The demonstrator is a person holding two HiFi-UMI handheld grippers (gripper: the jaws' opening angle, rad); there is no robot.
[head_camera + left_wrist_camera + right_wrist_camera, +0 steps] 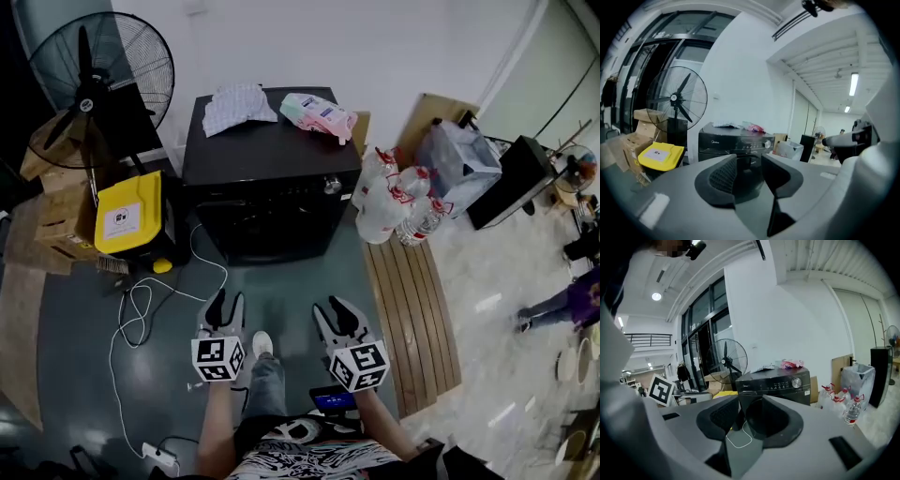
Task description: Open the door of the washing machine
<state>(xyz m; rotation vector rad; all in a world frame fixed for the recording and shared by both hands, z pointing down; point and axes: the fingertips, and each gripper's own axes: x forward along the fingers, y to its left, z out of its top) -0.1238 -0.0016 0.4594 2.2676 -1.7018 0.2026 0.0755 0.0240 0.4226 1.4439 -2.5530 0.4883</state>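
Note:
The black washing machine (272, 159) stands against the far wall, its dark round door (267, 232) facing me and shut. A control knob (330, 186) sits at its front top right. My left gripper (225, 302) hangs over the floor well short of the machine, jaws apart and empty. My right gripper (339, 311) is beside it at the same distance, also open and empty. In the left gripper view the machine (733, 143) shows beyond the left gripper (749, 165). The right gripper view shows the machine (776, 383) ahead of the right gripper (751, 409).
A folded cloth (236, 105) and a pink pack (319, 114) lie on the machine. A standing fan (98, 66), a yellow bin (131, 214) and cardboard boxes (52, 225) stand left. Water bottles (398, 202) and wooden planks (412, 309) are right. A white cable (141, 309) trails on the floor.

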